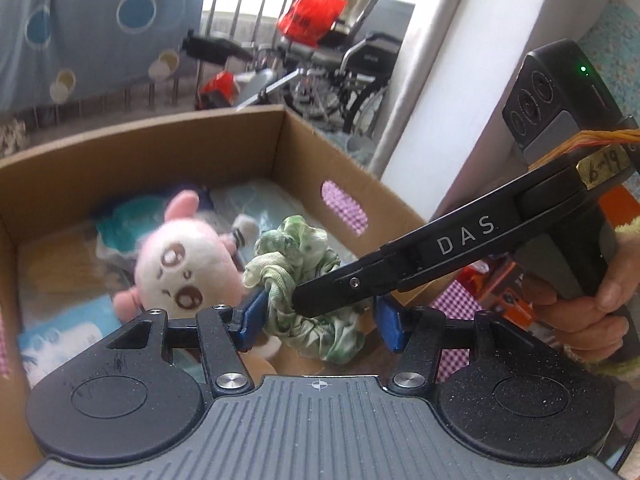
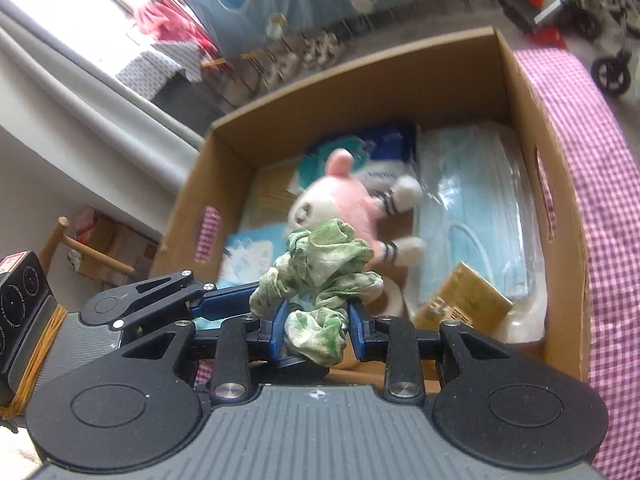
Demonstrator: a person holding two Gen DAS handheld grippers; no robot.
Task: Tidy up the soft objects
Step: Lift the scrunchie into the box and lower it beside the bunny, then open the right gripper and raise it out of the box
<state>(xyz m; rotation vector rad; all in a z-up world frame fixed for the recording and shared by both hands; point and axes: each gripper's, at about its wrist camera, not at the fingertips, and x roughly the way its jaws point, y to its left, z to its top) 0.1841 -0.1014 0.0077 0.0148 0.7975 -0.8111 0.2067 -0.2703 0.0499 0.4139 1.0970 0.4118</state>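
Observation:
A green-and-white scrunchie [image 1: 308,276] [image 2: 324,276] hangs above the near end of an open cardboard box [image 1: 160,136] [image 2: 360,64]. My right gripper [image 2: 318,336] is shut on its lower folds, and in the left wrist view it reaches in from the right [image 1: 298,300]. My left gripper [image 1: 320,324] stands around the scrunchie. Its left pad [image 1: 252,316] touches the fabric and its right pad [image 1: 390,328] is apart from it. In the right wrist view, the left gripper [image 2: 256,296] comes in from the left. A pink-and-white plush toy [image 1: 180,272] [image 2: 340,200] lies in the box.
The box also holds a pack of blue face masks [image 2: 480,208], a gold carton [image 2: 464,300] and tissue packs [image 2: 248,256]. It stands on a purple checked cloth [image 2: 608,200]. A white wall [image 1: 440,80] rises to the right, with a wheelchair [image 1: 352,68] and a red bag [image 1: 312,12] beyond.

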